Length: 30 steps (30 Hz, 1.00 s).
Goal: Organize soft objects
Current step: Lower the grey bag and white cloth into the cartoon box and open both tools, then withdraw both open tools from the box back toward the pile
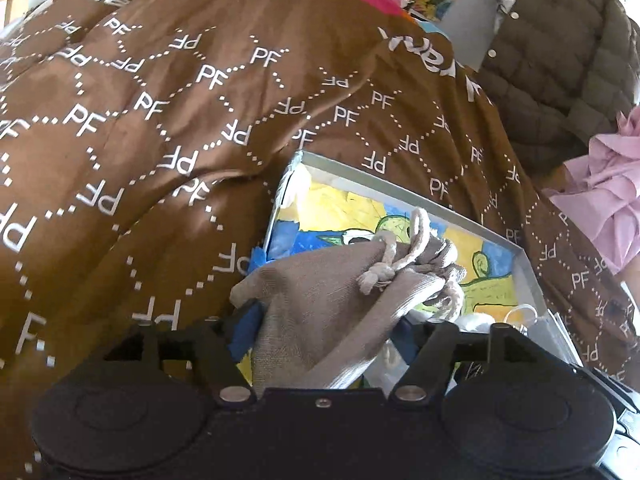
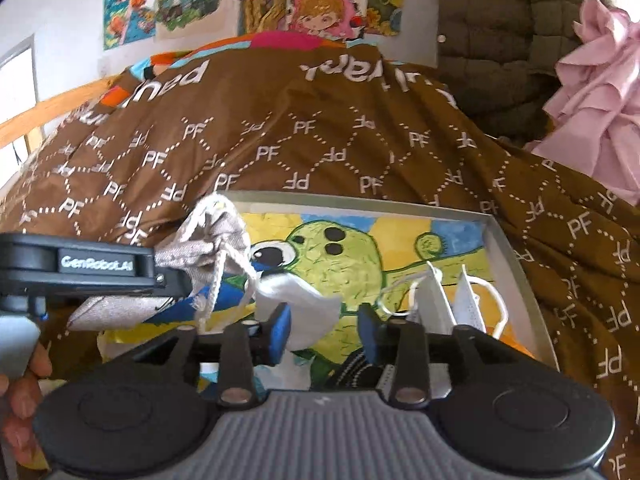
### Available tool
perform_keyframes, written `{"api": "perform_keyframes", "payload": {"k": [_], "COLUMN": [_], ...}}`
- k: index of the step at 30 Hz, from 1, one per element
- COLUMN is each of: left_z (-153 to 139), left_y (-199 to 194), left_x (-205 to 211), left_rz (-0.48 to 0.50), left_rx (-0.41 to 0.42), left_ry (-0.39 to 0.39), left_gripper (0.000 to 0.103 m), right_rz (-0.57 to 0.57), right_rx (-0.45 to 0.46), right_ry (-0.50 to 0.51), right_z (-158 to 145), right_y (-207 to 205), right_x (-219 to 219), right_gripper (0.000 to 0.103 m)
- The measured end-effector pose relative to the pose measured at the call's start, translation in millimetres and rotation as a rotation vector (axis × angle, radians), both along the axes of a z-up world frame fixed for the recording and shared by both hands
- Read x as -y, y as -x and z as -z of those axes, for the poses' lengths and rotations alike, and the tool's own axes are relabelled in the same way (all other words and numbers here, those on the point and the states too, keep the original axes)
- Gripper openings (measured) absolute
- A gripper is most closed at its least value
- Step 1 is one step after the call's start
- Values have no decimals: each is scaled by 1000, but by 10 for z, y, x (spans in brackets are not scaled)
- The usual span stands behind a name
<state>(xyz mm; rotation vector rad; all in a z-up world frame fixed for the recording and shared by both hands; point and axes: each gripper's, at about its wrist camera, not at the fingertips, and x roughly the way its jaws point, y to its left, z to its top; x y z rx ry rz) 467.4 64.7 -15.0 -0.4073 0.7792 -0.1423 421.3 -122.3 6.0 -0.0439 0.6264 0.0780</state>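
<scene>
The left gripper (image 1: 320, 320) is closed on a grey drawstring pouch (image 1: 320, 300); the cloth fills the space between its blue-padded fingers, and the knotted cord end of the pouch juts forward beyond the fingertips. In the right wrist view the same left gripper (image 2: 172, 280) comes in from the left side, with the pouch (image 2: 212, 240) bunched at its tip and the cords hanging down from it.

Directly ahead of and below both grippers lies a shallow tray (image 2: 516, 256) whose floor carries a painted green cartoon creature on yellow and blue. The pouch hangs over the tray's left part as the right camera sees it.

The right gripper (image 2: 324, 328) stands partly open, its blue pads (image 2: 280, 328) apart. A white face mask (image 2: 304, 300) sits just ahead of the pads, its edge dipping into the gap, but whether either pad touches it cannot be told. To the gripper's front right, further white masks (image 2: 452, 300) stand on edge in the tray near its right wall.

The tray rests on a brown blanket (image 2: 320, 128) printed with "PF" letters, which spreads out beyond it. Farther to the right are an olive quilted jacket (image 2: 500, 32) and a pink ruffled garment (image 2: 600, 92).
</scene>
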Motion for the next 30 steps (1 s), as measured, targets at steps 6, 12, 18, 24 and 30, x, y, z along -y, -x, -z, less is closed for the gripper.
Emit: {"api": "perform_keyframes", "payload": {"k": [6,12,18,24,30], "left_z": [-128,-379,-698,-991,-1122], "left_y": [150,542,1120,1781,2452], "left_x": [-25,-88,-105,-27,107], "left_rz": [-49,-104,-130,-141,-143], "left_rx": [12,111,246,362,452], "left_ry": [12,3,-37,-97,-145], "left_gripper": [87,99,102,102,102], "right_rz": [24,44,32,5,-39], "right_rx": [46,118,244,338,389], "right_ry": [-21,-61,-116,-169,-162], "right_z": [-121,-287,-610,-840,-925], "right_y": [118,368,865,1498,2022], "right_x": [114,263,398,503,629], "right_gripper": [67,88,100,103,103]}}
